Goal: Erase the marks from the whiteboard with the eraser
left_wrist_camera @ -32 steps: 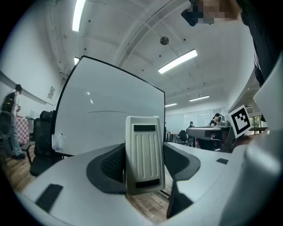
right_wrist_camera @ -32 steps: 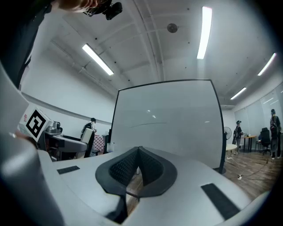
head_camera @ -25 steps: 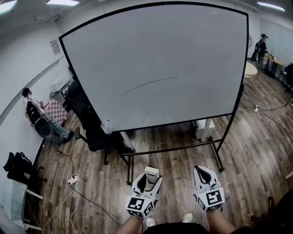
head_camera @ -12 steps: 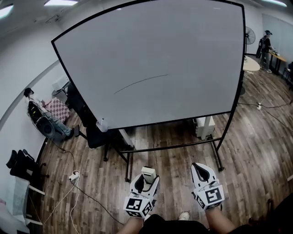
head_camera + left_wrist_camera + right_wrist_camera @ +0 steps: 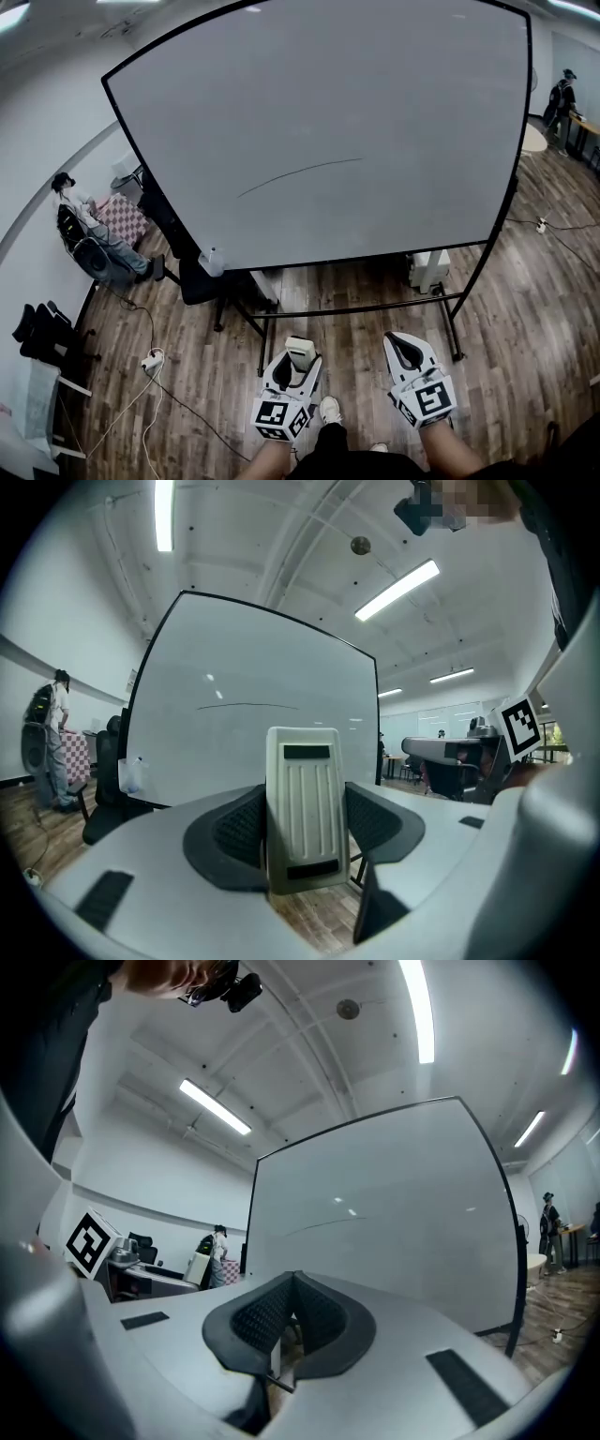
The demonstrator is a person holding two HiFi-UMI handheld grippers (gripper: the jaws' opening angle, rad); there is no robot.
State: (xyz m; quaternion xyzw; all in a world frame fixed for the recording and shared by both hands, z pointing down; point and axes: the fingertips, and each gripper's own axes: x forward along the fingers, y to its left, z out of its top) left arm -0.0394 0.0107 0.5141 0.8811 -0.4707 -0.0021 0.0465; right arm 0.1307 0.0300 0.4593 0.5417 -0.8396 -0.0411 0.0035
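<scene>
Cream plastic, ribbed along its back, the eraser (image 5: 303, 803) stands upright between the padded jaws of the left gripper (image 5: 297, 364), which are clamped against its two long sides; the right gripper (image 5: 403, 343) carries nothing, its jaws pressed together with no gap between the pads; both are held low over the wooden floor (image 5: 525, 309), well apart from the whiteboard (image 5: 394, 84) that fills the upper part of the head view; the board face is almost wholly clean, bearing one thin dark mark (image 5: 300, 174), a long shallow stroke rising from left to right across its lower middle; I judge the step in hand to be the approach, with the eraser gripped and no wiping contact made yet; the next move would call for raising the left gripper up and forward until the eraser's wiping face lies flat on the board at one end of the stroke, then drawing it along the line with even pressure; which face is the wiping one cannot be told from these views; the board hangs on a slender frame, so a hard push might rock it.
</scene>
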